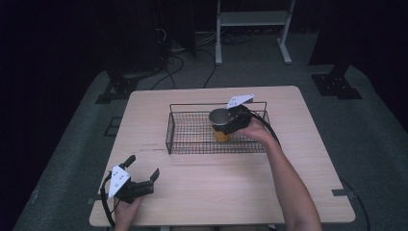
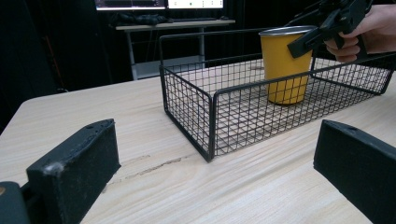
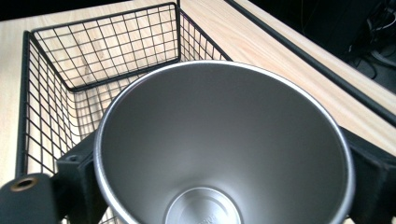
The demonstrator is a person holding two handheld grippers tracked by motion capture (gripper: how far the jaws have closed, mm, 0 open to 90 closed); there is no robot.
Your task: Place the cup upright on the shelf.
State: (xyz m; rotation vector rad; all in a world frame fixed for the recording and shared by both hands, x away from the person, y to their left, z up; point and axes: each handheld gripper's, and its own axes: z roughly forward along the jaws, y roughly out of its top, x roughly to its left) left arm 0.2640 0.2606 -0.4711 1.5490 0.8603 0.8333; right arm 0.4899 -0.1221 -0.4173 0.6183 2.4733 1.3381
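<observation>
A yellow cup (image 1: 220, 135) with a bare metal inside (image 3: 219, 135) stands upright on the floor of a black wire basket (image 1: 168, 131), right of the basket's middle. My right gripper (image 1: 223, 123) reaches in from the right. Its jaws flank the cup (image 2: 282, 65) just under the rim, one on each side, a little apart from its wall. My left gripper (image 1: 143, 166) rests low over the table's near left part. It stands open with nothing between its jaws and faces the basket (image 2: 187, 102).
The basket sits at the middle of a light wooden table (image 1: 288, 159), toward the far side. Bare wood lies between my left gripper (image 2: 215, 140) and the basket's near corner. Beyond the table are a dark floor, cables and a white frame (image 1: 252, 19).
</observation>
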